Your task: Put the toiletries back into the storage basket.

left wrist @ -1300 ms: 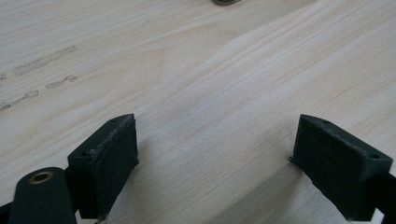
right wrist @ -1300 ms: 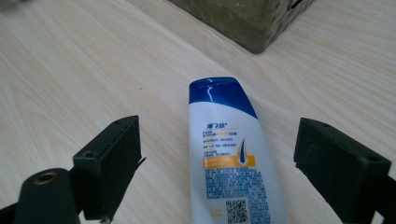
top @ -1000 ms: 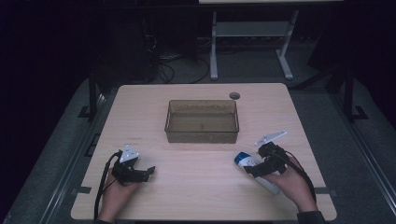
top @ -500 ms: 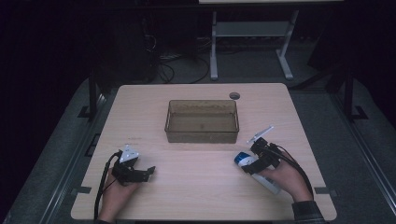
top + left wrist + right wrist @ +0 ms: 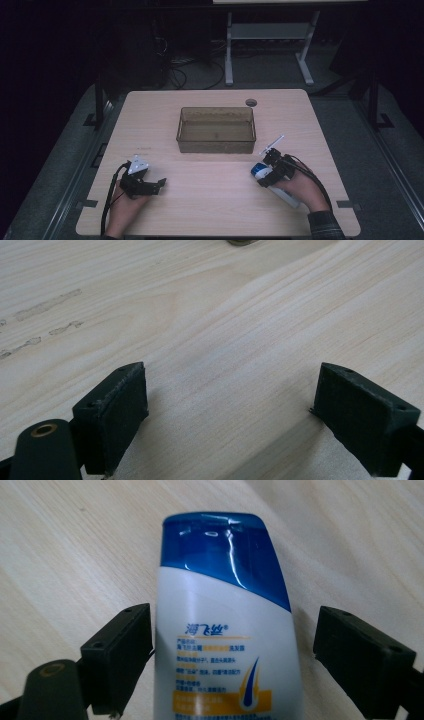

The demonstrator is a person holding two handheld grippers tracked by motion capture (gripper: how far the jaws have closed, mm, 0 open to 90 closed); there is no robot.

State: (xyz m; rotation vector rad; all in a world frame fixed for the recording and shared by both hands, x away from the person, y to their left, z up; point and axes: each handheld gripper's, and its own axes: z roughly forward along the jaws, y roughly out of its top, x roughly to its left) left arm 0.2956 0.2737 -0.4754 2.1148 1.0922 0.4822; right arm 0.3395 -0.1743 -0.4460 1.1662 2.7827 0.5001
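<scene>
My right gripper has its jaws closing a little around the smooth white plastic bottle with glossy blue cap, lying on the pale wood-grain table; one pad seems not touching; my left gripper stands apart, nothing between.

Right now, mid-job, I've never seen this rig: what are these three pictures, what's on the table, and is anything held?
A person holds hand tongs in each hand. The high view looks down on the table; the other two look along each tool's black jaws. A clear brown bin stands mid-table. The left tongs are open over bare wood. The right tongs straddle a white shampoo bottle with a blue cap, lying flat; a gap shows beside the right jaw, so it isn't gripped yet.
</scene>
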